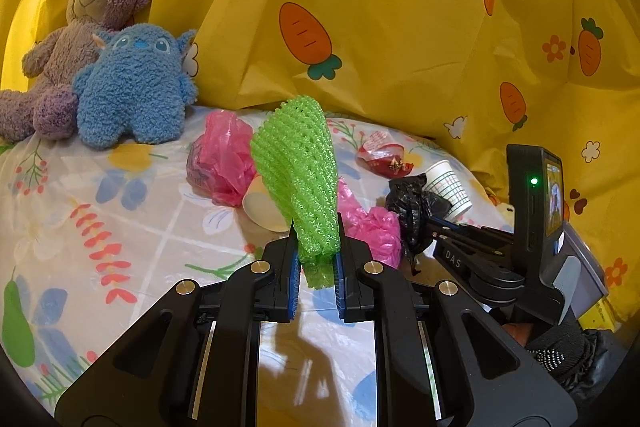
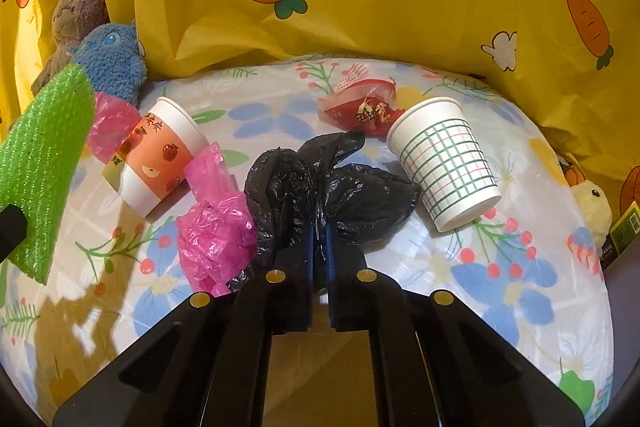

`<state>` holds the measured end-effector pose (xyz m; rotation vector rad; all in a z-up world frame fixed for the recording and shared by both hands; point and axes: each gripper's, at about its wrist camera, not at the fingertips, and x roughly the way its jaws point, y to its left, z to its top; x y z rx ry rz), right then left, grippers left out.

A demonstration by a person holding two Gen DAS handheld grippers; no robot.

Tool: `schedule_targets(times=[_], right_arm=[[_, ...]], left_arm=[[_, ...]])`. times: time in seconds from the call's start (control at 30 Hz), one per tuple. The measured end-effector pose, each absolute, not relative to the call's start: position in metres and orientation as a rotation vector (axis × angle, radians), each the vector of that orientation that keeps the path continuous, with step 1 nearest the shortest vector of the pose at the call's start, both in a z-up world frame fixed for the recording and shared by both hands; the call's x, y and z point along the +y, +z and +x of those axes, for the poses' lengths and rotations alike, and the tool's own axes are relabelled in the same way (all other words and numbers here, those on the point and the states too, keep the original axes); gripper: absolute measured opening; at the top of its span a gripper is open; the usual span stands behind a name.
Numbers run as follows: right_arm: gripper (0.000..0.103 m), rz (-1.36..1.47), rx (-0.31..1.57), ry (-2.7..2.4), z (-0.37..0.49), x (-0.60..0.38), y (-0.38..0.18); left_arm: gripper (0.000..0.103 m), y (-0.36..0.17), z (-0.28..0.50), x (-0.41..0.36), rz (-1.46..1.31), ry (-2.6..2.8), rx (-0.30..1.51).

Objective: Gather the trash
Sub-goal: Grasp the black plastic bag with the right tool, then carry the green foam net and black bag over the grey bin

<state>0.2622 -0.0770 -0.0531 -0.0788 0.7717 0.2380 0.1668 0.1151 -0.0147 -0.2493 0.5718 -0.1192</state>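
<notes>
Closest to me, my left tongs (image 1: pixel 316 269) tilt downward over the floral tabletop (image 1: pixel 120 195), pinched on the lower end of a green foam net (image 1: pixel 298 167) that stands up from them. To the right, my right tongs (image 2: pixel 319 241) slant down steeper, clamped tight on a crumpled black plastic bag (image 2: pixel 320 183) lying between pink plastic bags (image 2: pixel 212 231) and a checked paper cup (image 2: pixel 444 163).

Two paper cups (image 2: pixel 444 163), two pink bags (image 2: pixel 216 231)
</notes>
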Motion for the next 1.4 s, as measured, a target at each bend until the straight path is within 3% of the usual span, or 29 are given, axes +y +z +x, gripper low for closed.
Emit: schedule_targets(times=[0.3,0.6,0.97,1.4], right_arm=[[0.005,-0.052,0.602,0.289,0.2,-0.105,-0.004],[0.005,-0.072,0.56,0.294,0.147,-0.143,0.012],[0.005,-0.056,0.509,0.151,0.11,-0.213,0.032],[0.005,-0.009,0.466,-0.16,0.101,-0.322,0.051]], left_arm=[[0.013,-0.005,0.154,0.11,-0.244,-0.149,0.548],[0.013,0.022,0.122,0.079,-0.187,-0.205,0.496],[0.013,0.058,0.101,-0.02,-0.097,-0.43,0.457],[0.013,0.065,0.127,-0.153,-0.044,-0.726,0.486]])
